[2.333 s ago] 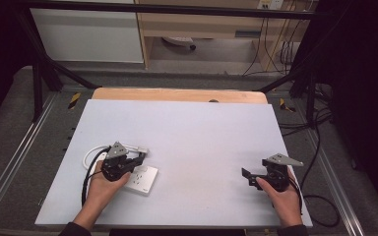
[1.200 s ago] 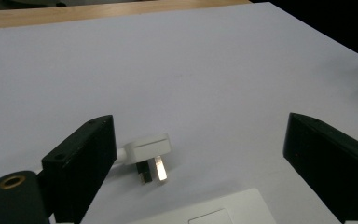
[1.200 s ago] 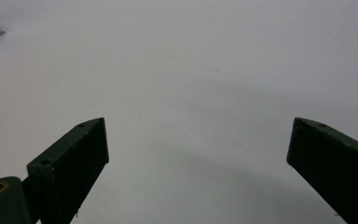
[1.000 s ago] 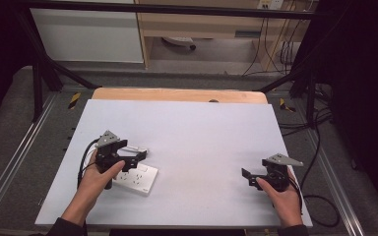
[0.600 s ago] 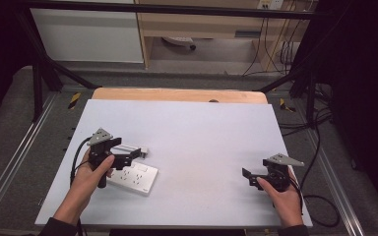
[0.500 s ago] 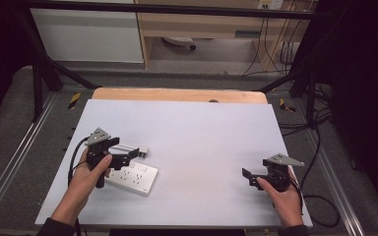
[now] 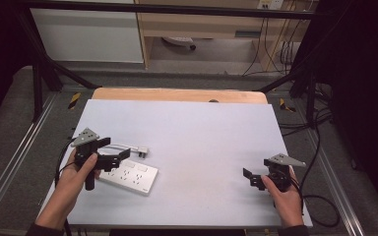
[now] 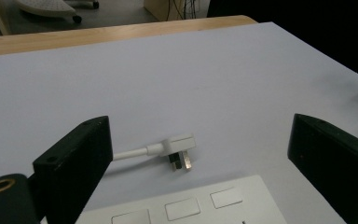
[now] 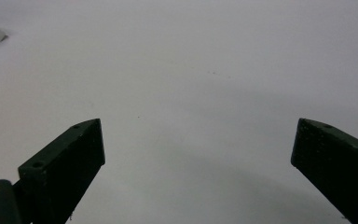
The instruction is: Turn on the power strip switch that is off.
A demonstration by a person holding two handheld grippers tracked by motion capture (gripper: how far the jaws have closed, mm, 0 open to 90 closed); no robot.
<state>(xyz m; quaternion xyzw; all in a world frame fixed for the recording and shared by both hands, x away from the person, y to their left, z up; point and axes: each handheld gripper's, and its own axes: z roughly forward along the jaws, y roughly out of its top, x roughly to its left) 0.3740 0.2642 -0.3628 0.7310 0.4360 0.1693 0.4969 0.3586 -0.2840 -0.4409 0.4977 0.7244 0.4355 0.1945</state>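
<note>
Plug (image 8: 179,148) between wide left claw (image 8: 200,163) jaws

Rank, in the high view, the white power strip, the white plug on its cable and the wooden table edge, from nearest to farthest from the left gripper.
1. White power strip: just under the left gripper, toward the person.
2. White plug on its cable: right of the jaw tips.
3. Wooden table edge: at the far side.

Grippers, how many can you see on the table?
2. The left gripper is over the power strip at the table's left side, near the plug. The right gripper is near the front right corner. Both are open.
</note>
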